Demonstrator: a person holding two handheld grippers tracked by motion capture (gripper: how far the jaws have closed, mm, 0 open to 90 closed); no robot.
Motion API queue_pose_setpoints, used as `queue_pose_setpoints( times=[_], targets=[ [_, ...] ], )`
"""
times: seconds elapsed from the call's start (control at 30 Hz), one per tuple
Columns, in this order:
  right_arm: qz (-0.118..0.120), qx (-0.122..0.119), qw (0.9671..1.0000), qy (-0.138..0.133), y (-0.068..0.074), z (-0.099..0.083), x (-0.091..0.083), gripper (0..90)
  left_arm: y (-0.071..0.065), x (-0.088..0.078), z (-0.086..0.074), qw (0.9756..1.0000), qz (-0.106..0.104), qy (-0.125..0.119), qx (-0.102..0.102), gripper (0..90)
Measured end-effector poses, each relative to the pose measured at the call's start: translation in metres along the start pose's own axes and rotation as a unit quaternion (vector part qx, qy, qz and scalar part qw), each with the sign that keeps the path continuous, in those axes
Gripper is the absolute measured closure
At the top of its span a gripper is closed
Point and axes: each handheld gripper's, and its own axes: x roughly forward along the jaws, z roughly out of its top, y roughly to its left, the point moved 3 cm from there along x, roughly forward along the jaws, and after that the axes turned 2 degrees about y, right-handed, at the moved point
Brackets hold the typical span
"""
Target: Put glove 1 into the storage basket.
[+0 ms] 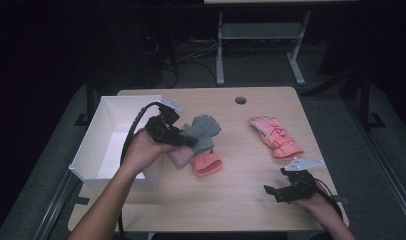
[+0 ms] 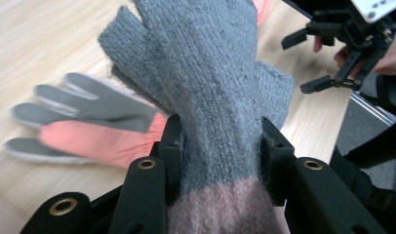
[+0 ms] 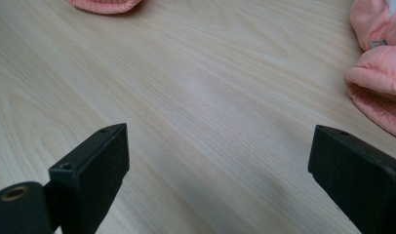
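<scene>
A: Right claw [image 1: 281, 188]?
B: Jaws spread wide, empty, low over the counter [image 1: 241, 195].
A: Left claw [image 1: 188, 141]?
B: Clamped on the grey knit glove [image 2: 206, 83], raised above the coral glove [image 1: 207, 164], right of the white box [image 1: 111, 145].

Wood table [image 1: 241, 190] w/ white box [image 1: 98, 150], 2 pink gloves [image 1: 276, 136].

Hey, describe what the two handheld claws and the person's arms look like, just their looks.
Both are black, angular tools with two flat, blocky jaws. The left claw has brass-ringed holes on its jaw arms, a grey plate on top and a thick black cable looping back over the wrist. The right claw carries a grey three-cornered plate with small holes. The forearms show no sleeves.
</scene>
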Motion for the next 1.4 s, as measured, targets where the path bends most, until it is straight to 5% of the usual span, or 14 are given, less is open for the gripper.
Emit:
queue_pose_setpoints(
  times=[0.4,0.67,0.87,0.97,1.0,1.03,1.13,1.2,1.4],
  targets=[
    [-0.001,-0.001,1.0000,0.001,-0.001,0.000,0.001,7.5,0.035,-0.035,-0.016,0.9981,0.044,-0.021,-0.038,62.5],
    [-0.002,0.002,1.0000,0.004,-0.001,0.000,0.002,7.6,0.062,-0.054,-0.032,0.9929,0.087,-0.037,-0.073,62.5],
    [-0.003,-0.001,1.0000,0.004,-0.001,-0.001,0.001,7.6,0.084,-0.067,-0.048,0.9864,0.117,-0.050,-0.104,62.5],
    [-0.003,0.002,1.0000,0.005,-0.001,-0.001,0.001,7.6,0.100,-0.073,-0.060,0.9797,0.143,-0.054,-0.129,62.6],
    [-0.003,0.002,1.0000,0.005,-0.001,-0.001,0.001,7.6,0.100,-0.073,-0.060,0.9797,0.143,-0.054,-0.129,62.5],
    [-0.003,0.003,1.0000,0.007,-0.001,-0.001,0.001,7.6,0.109,-0.074,-0.067,0.9757,0.156,-0.054,-0.143,62.5],
    [-0.005,0.002,1.0000,0.006,-0.001,-0.001,0.001,7.6,0.117,-0.075,-0.073,0.9723,0.167,-0.054,-0.154,62.5],
    [-0.004,0.001,1.0000,0.006,-0.002,-0.001,0.001,7.5,0.131,-0.073,-0.084,0.9670,0.181,-0.049,-0.172,62.5],
    [-0.004,0.002,1.0000,0.008,-0.002,-0.001,0.001,7.6,0.153,-0.061,-0.104,0.9588,0.201,-0.025,-0.199,62.5]
  ],
)
